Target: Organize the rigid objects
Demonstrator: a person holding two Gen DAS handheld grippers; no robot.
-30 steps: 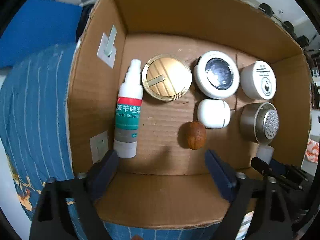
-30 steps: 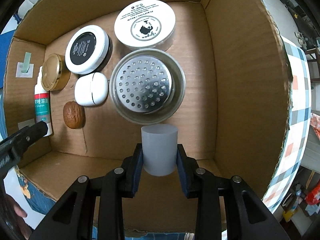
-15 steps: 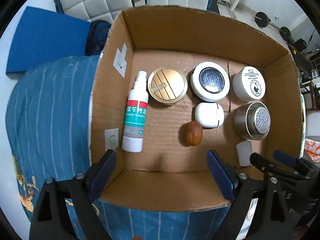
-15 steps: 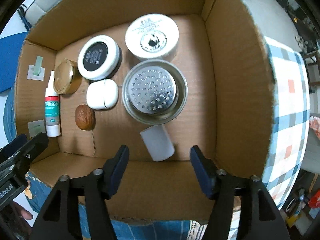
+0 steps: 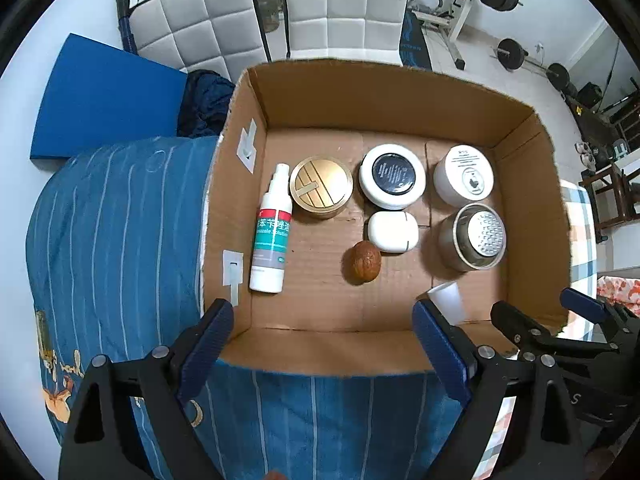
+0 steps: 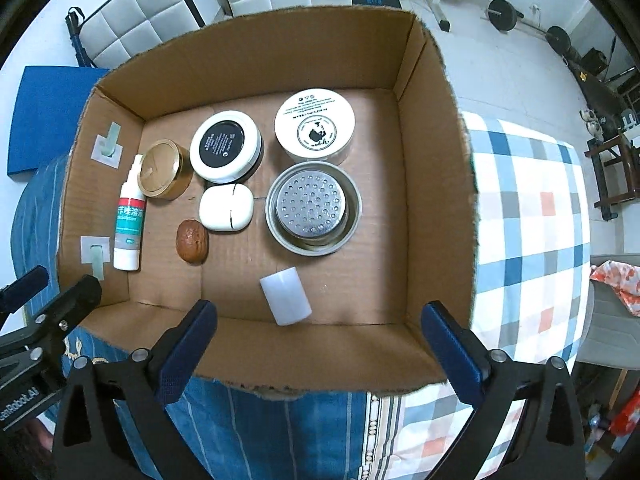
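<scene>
An open cardboard box point(image 5: 384, 88) point(image 6: 256, 52) holds several items: a white spray bottle point(image 5: 272, 228) point(image 6: 129, 220), a gold tin point(image 5: 321, 187) point(image 6: 163, 170), a white jar with a black lid point(image 5: 392, 176) point(image 6: 225, 146), a white cream jar point(image 5: 463, 176) point(image 6: 315, 124), a white case point(image 5: 393, 231) point(image 6: 226, 208), a walnut point(image 5: 362, 267) point(image 6: 192, 240), a steel strainer cup point(image 5: 474, 237) point(image 6: 313, 212) and a small white cylinder point(image 5: 446, 302) point(image 6: 285, 295) lying on its side. My right gripper point(image 6: 320, 332) hangs above the box's near wall, its jaws opening wide, nothing between them. My left gripper point(image 5: 324, 336) is open and empty above the same wall.
The box sits on a blue striped cloth point(image 5: 112, 240) beside a checked cloth point(image 6: 528, 208). Behind it stand white padded chairs point(image 5: 344, 4), a blue mat point(image 5: 104, 96) and gym weights point(image 5: 512, 54). The right gripper's black frame point(image 5: 560, 340) shows in the left wrist view.
The right gripper let go of the white cylinder, which now lies tipped on the box floor. Both grippers rose away from the box; more of the room shows.
</scene>
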